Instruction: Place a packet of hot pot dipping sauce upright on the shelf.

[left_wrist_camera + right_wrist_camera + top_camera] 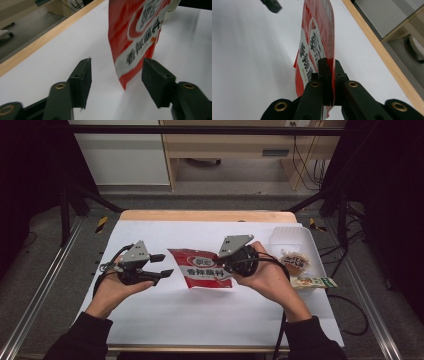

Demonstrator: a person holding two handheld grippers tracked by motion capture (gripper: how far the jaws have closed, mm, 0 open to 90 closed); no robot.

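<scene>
Pouch (206, 268) | clamped in right tongs (329, 82) | left tongs (116, 82) agape beside

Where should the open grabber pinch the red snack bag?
Probably the red snack bag's free bottom edge, coming straight in from its own side. The right gripper already pinches the opposite edge, so the bag hangs thin and flat. The left gripper is open, and that edge sits just ahead between its fingers.

The snack bag (202, 268) sits mid-table between the left gripper (159, 266) and right gripper (231, 264), tray (310, 239) at far right.
</scene>
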